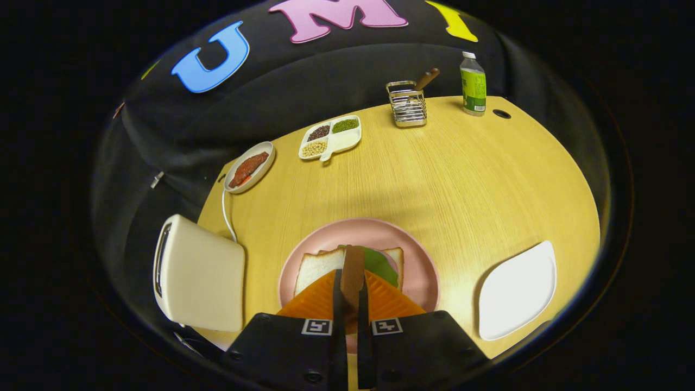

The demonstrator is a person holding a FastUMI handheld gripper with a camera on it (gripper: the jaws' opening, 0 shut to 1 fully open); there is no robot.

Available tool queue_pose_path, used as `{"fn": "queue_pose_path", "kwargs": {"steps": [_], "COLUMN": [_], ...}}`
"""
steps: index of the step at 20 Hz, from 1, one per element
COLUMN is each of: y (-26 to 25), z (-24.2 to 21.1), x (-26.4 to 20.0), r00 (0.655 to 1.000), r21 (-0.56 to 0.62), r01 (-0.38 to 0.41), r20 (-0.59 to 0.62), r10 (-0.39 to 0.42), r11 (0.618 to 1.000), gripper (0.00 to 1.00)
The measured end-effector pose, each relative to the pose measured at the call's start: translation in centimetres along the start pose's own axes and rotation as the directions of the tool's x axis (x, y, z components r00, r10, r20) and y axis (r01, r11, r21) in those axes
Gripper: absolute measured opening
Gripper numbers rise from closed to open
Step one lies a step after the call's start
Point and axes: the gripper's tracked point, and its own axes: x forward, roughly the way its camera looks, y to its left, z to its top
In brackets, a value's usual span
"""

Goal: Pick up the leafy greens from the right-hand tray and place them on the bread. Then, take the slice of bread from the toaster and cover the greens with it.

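My gripper (352, 283) is shut on a slice of bread (353, 269), held edge-on so its brown crust stands upright between the fingers. Just beyond and below the fingers lies a pink plate (415, 255) with a white bread slice (316, 266) on it. A green leaf (381, 264) rests on that slice, partly hidden by the held bread and the fingers. The cream toaster (198, 277) stands left of the plate, its slot facing away to the left. The white tray (516, 290) to the right of the plate is bare.
On the wooden table's (461, 184) far side sit an oval dish with reddish food (248, 167), a divided dish of beans (330, 138), a wire holder with a wooden handle (407, 103) and a green-labelled bottle (473, 84). A white cable (225, 212) runs from the toaster.
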Motion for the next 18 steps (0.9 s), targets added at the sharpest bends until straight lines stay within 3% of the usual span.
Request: {"fn": "queue_pose_path", "kwargs": {"steps": [6,10,17,18], "y": [-2.9,-4.3,-5.8,-6.0], "z": [-0.1,0.5,1.1,1.2], "x": [0.6,1.1,1.2,1.1], "r00": [0.996,0.989,0.974,0.972], "r21": [-0.177,-0.314,-0.429,-0.445], "r01": [0.089,0.143,0.220,0.230], "r20": [0.000,0.016,0.053,0.060], "r10": [-0.091,-0.146,-0.218,-0.227], "r11": [0.980,0.938,0.876,0.866], "gripper": [0.18,0.40,0.61,0.72]}}
